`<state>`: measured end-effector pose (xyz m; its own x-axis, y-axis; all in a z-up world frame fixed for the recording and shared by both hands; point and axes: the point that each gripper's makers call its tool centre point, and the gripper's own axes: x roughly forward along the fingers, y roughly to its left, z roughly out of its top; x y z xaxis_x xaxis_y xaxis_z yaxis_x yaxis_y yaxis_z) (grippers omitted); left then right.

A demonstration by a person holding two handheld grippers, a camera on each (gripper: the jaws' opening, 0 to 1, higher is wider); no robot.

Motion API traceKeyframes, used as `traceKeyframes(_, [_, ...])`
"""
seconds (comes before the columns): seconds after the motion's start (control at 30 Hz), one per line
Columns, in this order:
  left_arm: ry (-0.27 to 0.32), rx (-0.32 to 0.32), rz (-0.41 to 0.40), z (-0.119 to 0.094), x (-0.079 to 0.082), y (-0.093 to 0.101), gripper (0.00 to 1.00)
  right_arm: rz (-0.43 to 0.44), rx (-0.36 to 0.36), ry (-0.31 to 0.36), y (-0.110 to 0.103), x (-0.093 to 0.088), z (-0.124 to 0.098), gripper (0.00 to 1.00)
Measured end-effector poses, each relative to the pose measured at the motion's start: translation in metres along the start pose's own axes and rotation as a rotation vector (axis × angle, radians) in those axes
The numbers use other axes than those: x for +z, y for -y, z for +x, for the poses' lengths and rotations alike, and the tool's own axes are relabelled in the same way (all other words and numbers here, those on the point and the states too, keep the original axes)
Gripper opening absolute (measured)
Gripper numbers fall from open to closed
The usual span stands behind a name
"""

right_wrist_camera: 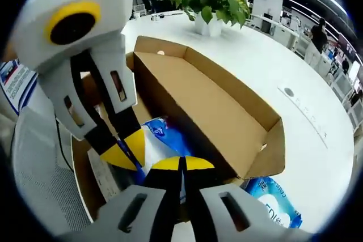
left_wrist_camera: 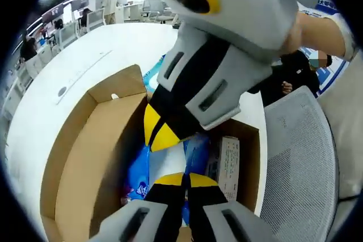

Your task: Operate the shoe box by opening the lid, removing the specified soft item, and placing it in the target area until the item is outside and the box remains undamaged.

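Nearest the lens in the left gripper view, the left gripper (left_wrist_camera: 183, 179) is rising from the bottom edge with its yellow-tipped jaws pressed together over the box interior; whether they are pinching the blue wrap beneath them cannot be told. The white table (left_wrist_camera: 85, 66) is carrying the open shoe box (left_wrist_camera: 85, 157), whose lid (right_wrist_camera: 215, 106) is standing raised along one side. A mesh chair back (left_wrist_camera: 300, 157) is sitting just beside the box. Inside, the soft item, a blue-and-white plastic pack (right_wrist_camera: 164, 140), is lying on the box floor beside a small white carton (left_wrist_camera: 228, 165). A second blue pack (right_wrist_camera: 272, 202) is lying on the table outside the box, and a potted plant (right_wrist_camera: 212, 1) is standing well apart at the far edge. The right gripper (left_wrist_camera: 161, 134) is reaching down into the box from above; in its own view its jaws are meeting tip to tip just above the pack, and a grasp cannot be confirmed. Judged from this arrangement, the extraction step is in hand: the grip is best taken on loose wrap, then lifted straight upward, keeping the jaws away from the cardboard walls and lid so nothing is creasing or tearing.
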<state>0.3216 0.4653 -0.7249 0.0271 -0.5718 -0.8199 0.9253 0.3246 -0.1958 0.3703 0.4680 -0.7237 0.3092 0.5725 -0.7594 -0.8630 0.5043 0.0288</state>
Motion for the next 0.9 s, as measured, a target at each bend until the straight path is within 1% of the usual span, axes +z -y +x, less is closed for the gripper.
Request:
traceKeyframes(0.13, [0.014, 0.008, -0.022, -0.006, 0.003, 0.002, 0.00, -0.019, 0.004, 0.011, -0.002, 0.005, -0.005, 0.00])
traceKeyframes(0.3, [0.014, 0.030, -0.035, -0.015, 0.004, 0.002, 0.00, -0.033, 0.013, 0.039, -0.007, 0.016, -0.011, 0.00])
traceKeyframes(0.47, [0.015, 0.068, -0.072, -0.030, 0.005, 0.000, 0.00, -0.053, 0.019, 0.059, -0.011, 0.025, -0.019, 0.00])
traceKeyframes(0.53, [0.016, 0.082, -0.090, -0.036, 0.006, -0.002, 0.00, -0.049, 0.027, 0.073, -0.012, 0.030, -0.023, 0.00])
traceKeyframes(0.6, [0.024, 0.088, -0.106, -0.042, 0.009, -0.001, 0.00, -0.036, 0.039, 0.088, -0.013, 0.035, -0.028, 0.00])
traceKeyframes(0.73, [0.035, 0.102, -0.106, -0.055, 0.015, 0.003, 0.00, -0.023, 0.051, 0.120, -0.015, 0.045, -0.038, 0.00])
traceKeyframes(0.83, [0.045, 0.111, -0.103, -0.063, 0.020, 0.006, 0.00, -0.027, 0.057, 0.137, -0.017, 0.052, -0.047, 0.00])
traceKeyframes(0.9, [0.053, 0.115, -0.105, -0.069, 0.026, 0.009, 0.00, -0.044, 0.062, 0.148, -0.018, 0.056, -0.054, 0.00])
